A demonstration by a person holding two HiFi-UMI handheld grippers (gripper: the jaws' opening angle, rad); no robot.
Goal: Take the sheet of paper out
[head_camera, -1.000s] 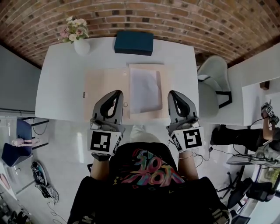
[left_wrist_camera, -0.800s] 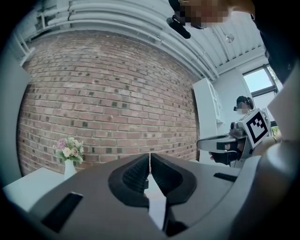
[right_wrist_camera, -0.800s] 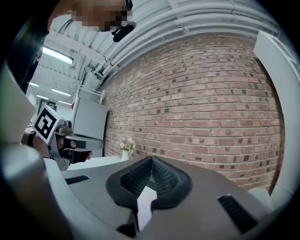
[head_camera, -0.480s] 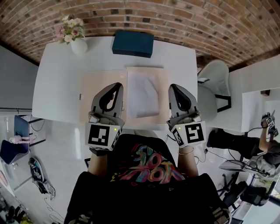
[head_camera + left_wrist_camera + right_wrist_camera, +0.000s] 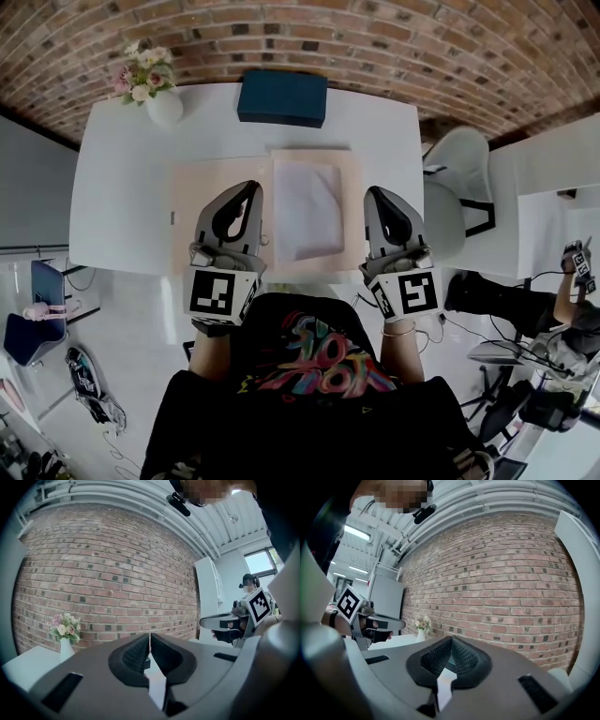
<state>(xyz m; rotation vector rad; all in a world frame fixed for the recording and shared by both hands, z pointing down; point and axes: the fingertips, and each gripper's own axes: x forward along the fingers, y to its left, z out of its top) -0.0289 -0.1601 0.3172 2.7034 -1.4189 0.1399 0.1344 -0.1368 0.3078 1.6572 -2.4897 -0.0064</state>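
Observation:
A white sheet of paper [image 5: 306, 210] lies on the right half of an open beige folder [image 5: 208, 187] in the middle of the white table [image 5: 122, 187]. My left gripper [image 5: 253, 186] hovers over the folder just left of the sheet, jaws shut and empty. My right gripper [image 5: 372, 191] is at the folder's right edge, also shut with nothing in it. In the left gripper view the pads [image 5: 140, 652] meet at the tips, and the right gripper [image 5: 220, 620] shows beside it. In the right gripper view the left gripper [image 5: 389, 623] shows at the left.
A dark blue box [image 5: 281, 97] sits at the table's far edge and a white vase of flowers [image 5: 155, 94] at the far left corner. A grey chair [image 5: 457, 178] stands to the right. A brick wall [image 5: 375, 47] lies behind.
Both grippers have moved forward over the table, farther along the folder's sides, and stayed shut. The sheet has not moved.

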